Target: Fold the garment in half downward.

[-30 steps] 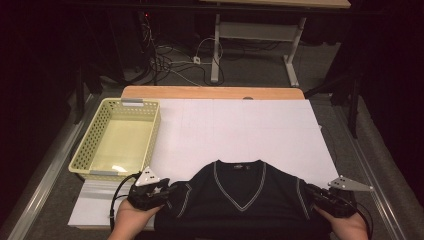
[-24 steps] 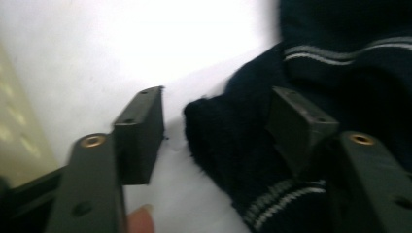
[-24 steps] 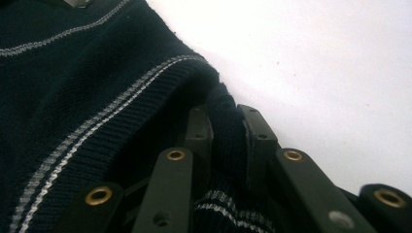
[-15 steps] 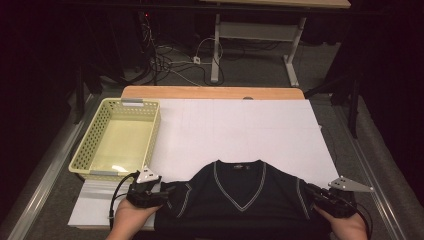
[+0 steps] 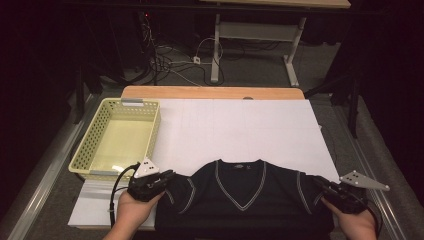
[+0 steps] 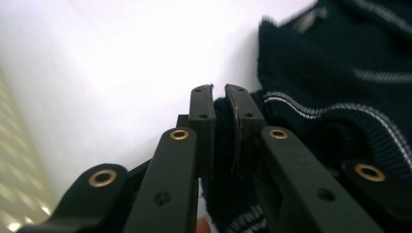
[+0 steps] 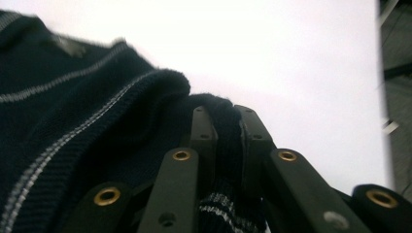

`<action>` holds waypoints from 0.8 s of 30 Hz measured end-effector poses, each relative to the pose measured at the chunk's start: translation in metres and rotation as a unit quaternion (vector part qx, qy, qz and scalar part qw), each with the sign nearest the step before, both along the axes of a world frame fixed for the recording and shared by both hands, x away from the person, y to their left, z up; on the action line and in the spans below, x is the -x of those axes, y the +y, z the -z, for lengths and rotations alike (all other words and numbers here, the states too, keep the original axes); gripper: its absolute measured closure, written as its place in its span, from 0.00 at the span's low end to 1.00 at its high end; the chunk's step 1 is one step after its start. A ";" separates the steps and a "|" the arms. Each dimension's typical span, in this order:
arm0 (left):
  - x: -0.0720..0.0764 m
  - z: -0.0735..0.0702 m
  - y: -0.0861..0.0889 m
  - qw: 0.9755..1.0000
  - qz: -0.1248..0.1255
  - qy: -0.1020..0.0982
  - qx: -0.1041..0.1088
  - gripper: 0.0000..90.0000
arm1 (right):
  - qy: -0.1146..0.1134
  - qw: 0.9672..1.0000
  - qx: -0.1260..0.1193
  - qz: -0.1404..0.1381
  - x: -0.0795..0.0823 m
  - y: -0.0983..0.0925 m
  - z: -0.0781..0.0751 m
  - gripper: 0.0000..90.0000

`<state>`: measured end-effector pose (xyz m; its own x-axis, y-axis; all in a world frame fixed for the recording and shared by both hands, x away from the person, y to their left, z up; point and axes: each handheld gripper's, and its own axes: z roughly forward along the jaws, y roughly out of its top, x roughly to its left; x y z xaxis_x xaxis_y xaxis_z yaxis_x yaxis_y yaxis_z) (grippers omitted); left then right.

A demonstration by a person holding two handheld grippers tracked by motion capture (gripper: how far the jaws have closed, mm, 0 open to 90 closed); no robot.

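A dark navy V-neck sweater [image 5: 240, 195] with thin white trim lies flat at the near edge of the white table top [image 5: 240, 130]. My left gripper [image 5: 167, 176] holds the sweater's left shoulder; its jaws have just been closing, and in the left gripper view [image 6: 218, 90] a fold of navy knit [image 6: 224, 141] is pinched between the pads. At the sweater's right shoulder my right gripper [image 5: 320, 184] is shut on the cloth too, and the right gripper view [image 7: 224, 110] has knit [image 7: 228, 145] squeezed between both pads.
A pale yellow perforated basket [image 5: 120, 140] stands at the table's left side, empty. A wooden strip [image 5: 212, 92] edges the far side of the table. Beyond it are cables [image 5: 170, 60] and a desk frame [image 5: 255, 35] on the dark floor.
The left hand has lifted slightly and its jaws have closed on the sweater's left shoulder. The right hand and the sweater's body have stayed put.
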<state>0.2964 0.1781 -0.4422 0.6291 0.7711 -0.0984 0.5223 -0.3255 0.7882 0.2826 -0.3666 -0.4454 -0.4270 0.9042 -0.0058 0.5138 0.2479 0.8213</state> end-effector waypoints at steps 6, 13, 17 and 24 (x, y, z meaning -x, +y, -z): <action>-0.022 -0.031 -0.015 1.000 -0.012 -0.026 -0.011 0.90 | -0.030 0.999 0.014 0.011 -0.013 -0.004 -0.035 0.91; -0.068 -0.049 -0.034 0.998 -0.046 -0.031 -0.027 0.90 | -0.056 0.998 0.011 0.032 -0.049 -0.015 -0.062 0.90; -0.087 -0.050 -0.040 0.997 -0.062 -0.025 -0.033 0.90 | -0.060 0.997 0.009 0.036 -0.070 -0.019 -0.063 0.90; -0.128 -0.010 -0.057 0.994 -0.068 0.050 -0.075 0.86 | 0.007 0.999 0.003 0.050 -0.118 -0.021 -0.003 0.81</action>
